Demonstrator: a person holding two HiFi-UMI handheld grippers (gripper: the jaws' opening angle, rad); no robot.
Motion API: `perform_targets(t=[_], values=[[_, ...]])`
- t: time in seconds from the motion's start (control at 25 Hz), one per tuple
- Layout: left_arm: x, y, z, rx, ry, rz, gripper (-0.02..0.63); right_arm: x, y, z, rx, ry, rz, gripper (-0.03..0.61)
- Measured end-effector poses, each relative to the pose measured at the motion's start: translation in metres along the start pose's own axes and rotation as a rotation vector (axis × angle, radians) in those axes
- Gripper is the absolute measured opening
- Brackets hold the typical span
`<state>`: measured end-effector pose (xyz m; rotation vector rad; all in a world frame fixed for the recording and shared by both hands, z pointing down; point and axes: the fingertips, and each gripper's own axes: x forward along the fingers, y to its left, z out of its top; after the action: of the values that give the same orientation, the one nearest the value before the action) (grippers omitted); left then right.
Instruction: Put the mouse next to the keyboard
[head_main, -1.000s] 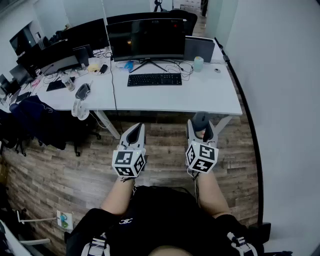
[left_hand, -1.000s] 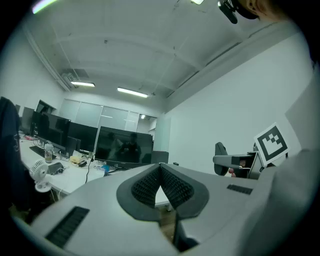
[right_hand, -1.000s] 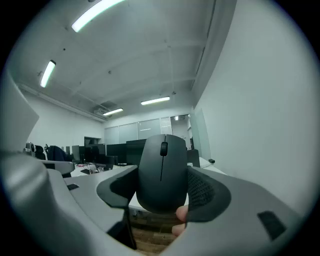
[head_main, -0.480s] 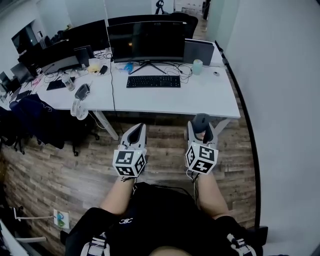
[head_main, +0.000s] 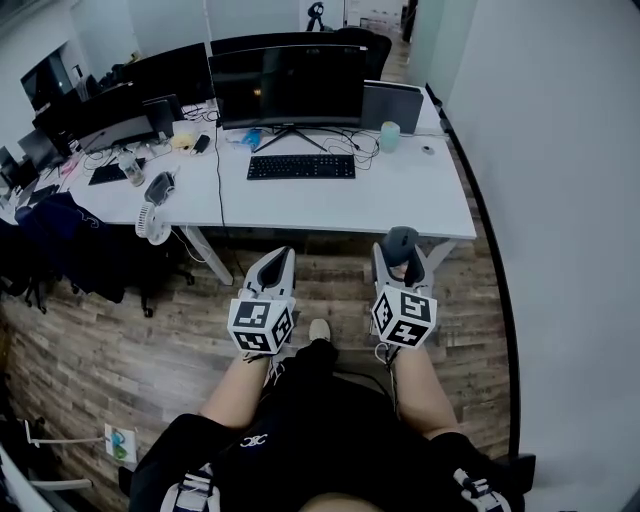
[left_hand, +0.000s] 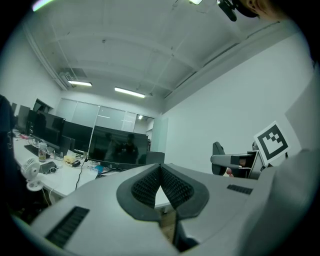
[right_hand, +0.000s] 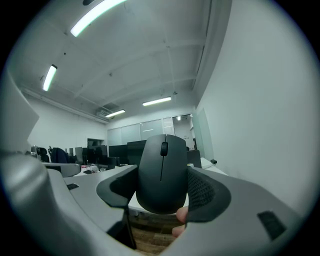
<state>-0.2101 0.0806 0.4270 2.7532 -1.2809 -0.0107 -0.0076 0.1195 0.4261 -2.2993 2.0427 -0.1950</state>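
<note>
A dark grey mouse (right_hand: 161, 172) sits upright between the jaws of my right gripper (right_hand: 161, 186), which is shut on it; in the head view the mouse (head_main: 400, 242) pokes out above my right gripper (head_main: 401, 266), held over the floor just short of the white desk (head_main: 400, 205). A black keyboard (head_main: 301, 166) lies on that desk in front of a wide dark monitor (head_main: 288, 86). My left gripper (head_main: 270, 275) hangs level beside the right one, its ribbed pads (left_hand: 172, 187) pressed together and shut on nothing.
On the desk stand a laptop (head_main: 391, 103) and a pale green cup (head_main: 390, 134), with cables behind the keyboard. A second desk (head_main: 120, 190) at left carries clutter and a small fan (head_main: 152, 222). A white wall (head_main: 560, 200) runs along the right. Wooden floor lies below.
The desk has slid a little lower and left in the head view as the person steps forward; a shoe now shows between the grippers. Both grippers keep their pose.
</note>
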Motion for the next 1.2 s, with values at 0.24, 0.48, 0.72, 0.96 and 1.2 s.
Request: perform_targets(t=[0.24,0.48,0.72,0.96,1.2], values=[[0.04,-0.003,-0.004,-0.004,-0.005,-0.042,0.017,0.024,-0.021,-0.004,-0.007,0.005,-0.029,0.311],[0.101,-0.001,-0.008,-0.011,-0.007,-0.076,0.017,0.072,-0.05,-0.004,-0.02,0.011,-0.053,0.311],[0.18,0.016,-0.013,-0.018,0.006,-0.094,0.017,0.142,-0.079,-0.005,-0.02,0.023,-0.066,0.311],[0.282,0.044,-0.009,-0.033,0.033,-0.095,0.017,0.246,-0.11,-0.004,-0.007,0.071,-0.058,0.313],[0.379,0.078,-0.006,-0.047,0.061,-0.087,0.017,0.353,-0.135,-0.003,-0.012,0.128,-0.045,0.311]])
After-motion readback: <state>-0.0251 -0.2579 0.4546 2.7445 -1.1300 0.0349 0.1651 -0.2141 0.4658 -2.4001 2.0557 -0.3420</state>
